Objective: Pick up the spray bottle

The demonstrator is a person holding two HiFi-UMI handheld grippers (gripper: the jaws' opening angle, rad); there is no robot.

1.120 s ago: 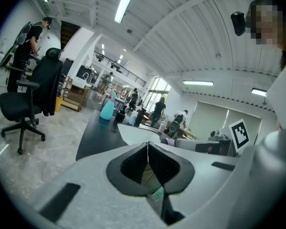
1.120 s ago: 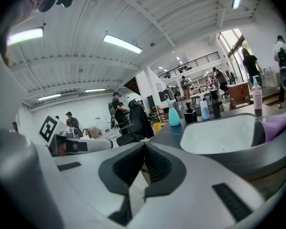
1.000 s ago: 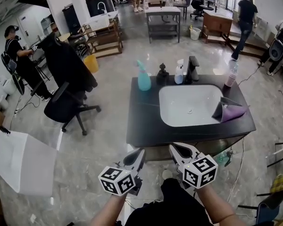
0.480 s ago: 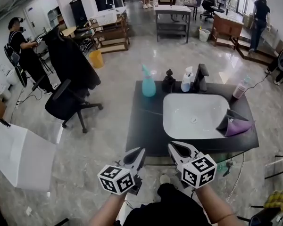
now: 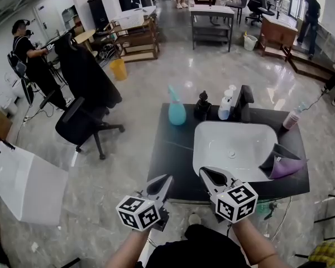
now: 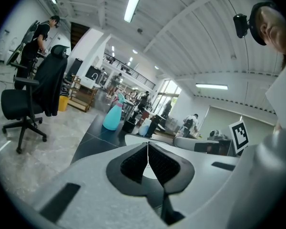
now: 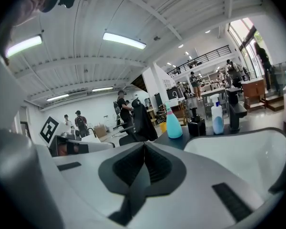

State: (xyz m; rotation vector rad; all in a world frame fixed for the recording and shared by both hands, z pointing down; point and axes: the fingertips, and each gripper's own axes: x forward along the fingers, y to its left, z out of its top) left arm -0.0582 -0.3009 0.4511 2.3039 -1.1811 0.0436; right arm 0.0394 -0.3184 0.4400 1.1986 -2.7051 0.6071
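Change since the earlier frames: the countertop (image 5: pixel 168 159) lies nearer in the head view, and both grippers now overlap its near edge.

- Spray bottle (image 5: pixel 177 111): teal, upright, far left corner of the countertop, untouched.
- Dark dispenser (image 5: pixel 201 106): just beside it along the far edge, toward the basin (image 5: pixel 234 149).
- Left gripper (image 5: pixel 165 180): fingers pressed together, nothing between.
- Right gripper (image 5: pixel 205 173): the same.

Likely risks: jaws arriving unopened would shove the bottle over or off the left edge, and a careless reach could clip the dispenser.

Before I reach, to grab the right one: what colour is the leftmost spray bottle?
The spray bottle is turquoise, clearest in the head view.
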